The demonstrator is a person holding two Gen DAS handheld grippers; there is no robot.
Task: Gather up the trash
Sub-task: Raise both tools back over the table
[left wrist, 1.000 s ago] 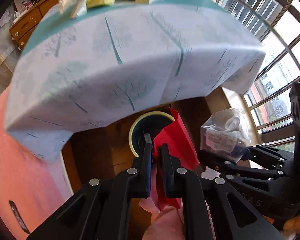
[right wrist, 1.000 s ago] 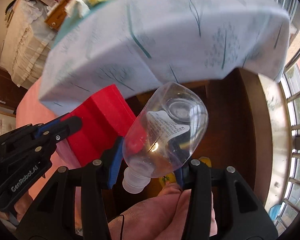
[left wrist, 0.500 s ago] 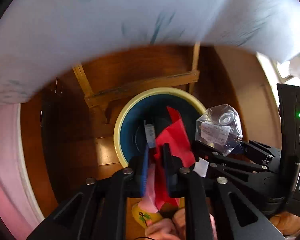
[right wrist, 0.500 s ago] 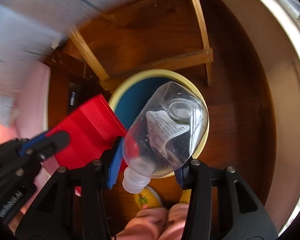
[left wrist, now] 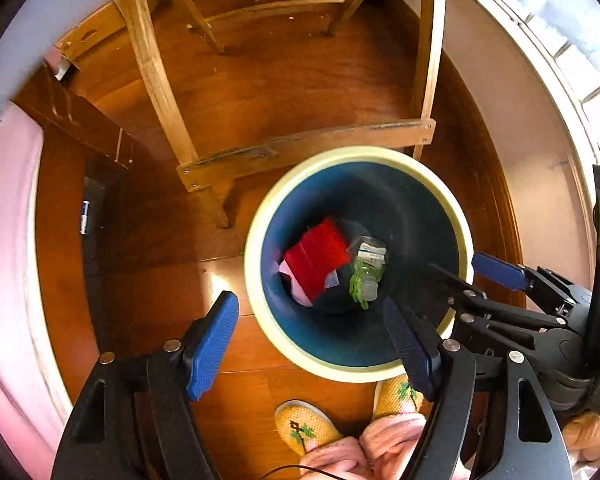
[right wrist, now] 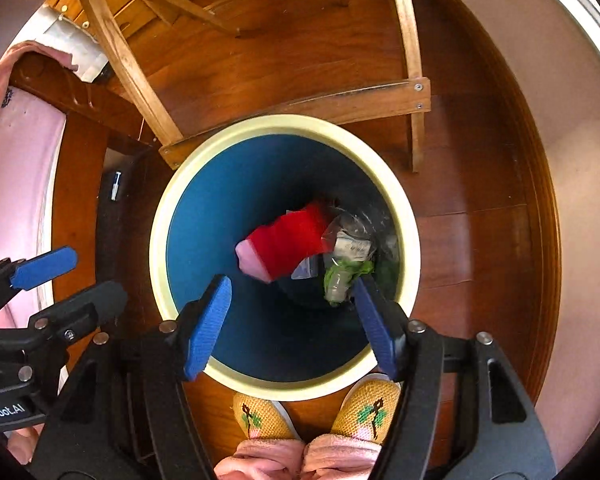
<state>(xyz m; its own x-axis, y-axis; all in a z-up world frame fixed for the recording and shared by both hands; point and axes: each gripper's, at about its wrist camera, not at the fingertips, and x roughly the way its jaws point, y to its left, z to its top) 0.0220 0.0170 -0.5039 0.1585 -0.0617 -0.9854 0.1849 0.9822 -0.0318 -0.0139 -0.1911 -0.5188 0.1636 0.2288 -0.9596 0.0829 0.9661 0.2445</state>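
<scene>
My left hand-held gripper (left wrist: 312, 344) and right hand-held gripper (right wrist: 290, 320) are opening, holding nothing. Below them, in the bin (right wrist: 284, 124), lie light red paper (right wrist: 288, 240) and a crinkly, slippery bottle (right wrist: 350, 246); I'd pinch its neck.

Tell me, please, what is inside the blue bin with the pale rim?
Inside the bin lie a red packet and a clear plastic bottle, with something green beside it. The bin's bottom beneath them is covered.

Glossy wood floor (left wrist: 300, 80); pale wooden chair legs (left wrist: 156, 76) ahead of claw; bright window (left wrist: 580, 52) right.
</scene>
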